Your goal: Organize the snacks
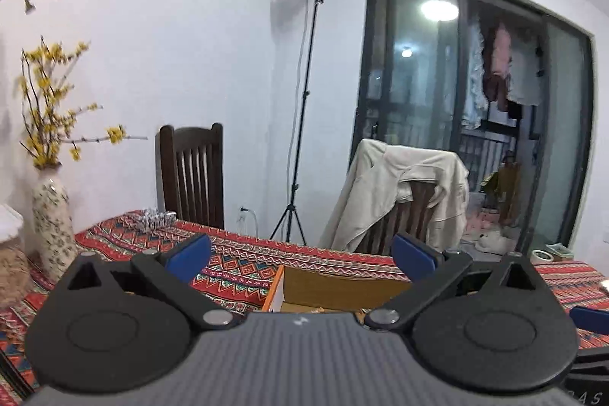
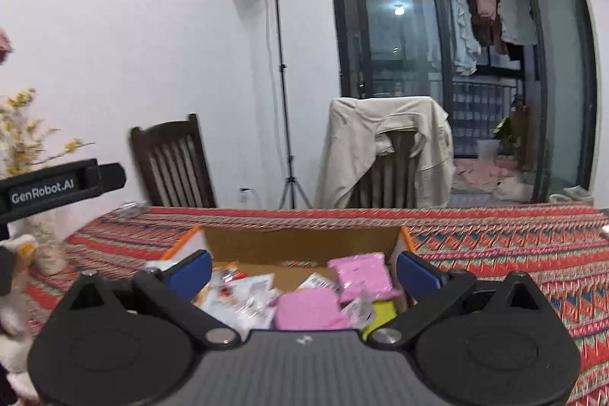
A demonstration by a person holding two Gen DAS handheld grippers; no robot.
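- Left gripper [image 1: 300,259]: we hold it with its blue pads spread wide, nothing between them, above the near edge of the cardboard box [image 1: 323,286].
- Right gripper [image 2: 304,271]: our jaws stand wide apart and empty, over the same box [image 2: 300,246].
- Cardboard box: open-topped, orange-edged, resting on the patterned tablecloth [image 2: 495,246].
- Snacks, all inside the box: two pink packets [image 2: 361,274], white wrapped packets [image 2: 247,295], one yellow-green item [image 2: 382,314] at the near right corner.
- Vase [image 1: 51,212] with yellow blossoms: on the table's left end.
- Behind the table: a dark wooden chair [image 1: 192,177] and a chair draped with a cream jacket [image 1: 396,185].
- Lamp on tripod [image 1: 304,101]: against the wall, between the chairs.
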